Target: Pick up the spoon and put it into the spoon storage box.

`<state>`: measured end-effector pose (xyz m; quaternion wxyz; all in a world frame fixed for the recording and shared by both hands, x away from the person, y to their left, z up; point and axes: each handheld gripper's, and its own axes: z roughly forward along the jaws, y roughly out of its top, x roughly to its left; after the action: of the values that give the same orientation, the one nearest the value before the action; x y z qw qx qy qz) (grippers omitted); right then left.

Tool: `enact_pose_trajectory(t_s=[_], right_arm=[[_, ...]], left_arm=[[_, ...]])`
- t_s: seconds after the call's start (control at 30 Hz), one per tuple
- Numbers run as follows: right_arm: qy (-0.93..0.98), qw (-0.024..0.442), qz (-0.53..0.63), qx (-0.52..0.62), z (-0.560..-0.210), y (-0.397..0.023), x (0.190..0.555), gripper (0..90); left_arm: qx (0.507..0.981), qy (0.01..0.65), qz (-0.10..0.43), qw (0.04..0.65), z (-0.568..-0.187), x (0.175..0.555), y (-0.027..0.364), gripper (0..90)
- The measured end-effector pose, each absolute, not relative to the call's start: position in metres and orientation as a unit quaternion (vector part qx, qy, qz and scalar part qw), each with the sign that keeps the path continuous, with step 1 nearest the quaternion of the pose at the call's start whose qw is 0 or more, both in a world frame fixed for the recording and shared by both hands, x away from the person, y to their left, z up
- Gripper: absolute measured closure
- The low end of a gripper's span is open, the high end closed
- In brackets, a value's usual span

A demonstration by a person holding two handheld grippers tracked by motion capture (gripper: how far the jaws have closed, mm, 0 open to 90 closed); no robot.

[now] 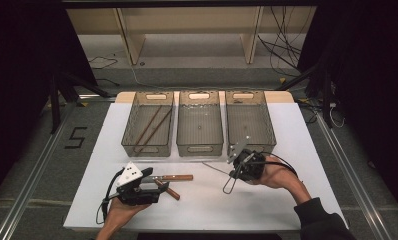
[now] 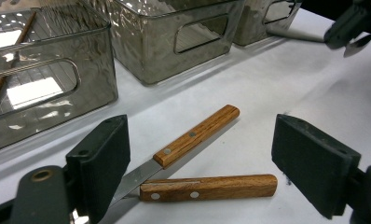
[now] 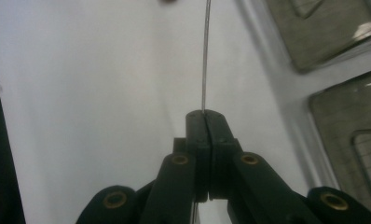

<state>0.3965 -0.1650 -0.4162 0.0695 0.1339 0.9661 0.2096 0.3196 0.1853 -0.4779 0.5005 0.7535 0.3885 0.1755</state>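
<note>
Two knives with wooden handles lie on the white table cover at the front left, one [image 1: 179, 177] [image 2: 197, 135] pointing right, the other [image 1: 169, 191] [image 2: 211, 186] crossing under its blade. My left gripper [image 1: 154, 184] [image 2: 197, 126] rests low beside them, open, with both handles lying between its spread jaws and untouched. At the right my right gripper [image 1: 233, 174] [image 3: 205, 114] is shut on a thin metal rod [image 1: 214, 166] [image 3: 204, 56], which sticks out past the jaw tips toward the table's middle. It hangs just above the cover.
Three clear grey bins stand in a row at the back: the left bin [image 1: 132, 125] holds brown sticks [image 1: 152, 127], then the middle bin [image 1: 184, 125] and the right bin [image 1: 269, 125]. White cover [image 1: 207, 205] spreads between the two hands.
</note>
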Motion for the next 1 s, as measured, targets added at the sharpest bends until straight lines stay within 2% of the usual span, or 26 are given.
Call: enact_pose_trajectory(t_s=[0.33, 1.0], right_arm=[[0.932, 0.083, 0.283, 0.21, -0.39, -0.162, 0.416, 90.0], [0.877, 0.083, 0.349, 0.32, -0.367, -0.145, 0.459, 90.0]], left_arm=[[0.753, 0.389, 0.176, 0.5, -0.478, 0.32, 0.186, 19.2], [0.752, 0.391, 0.176, 0.501, -0.479, 0.32, 0.187, 19.1]])
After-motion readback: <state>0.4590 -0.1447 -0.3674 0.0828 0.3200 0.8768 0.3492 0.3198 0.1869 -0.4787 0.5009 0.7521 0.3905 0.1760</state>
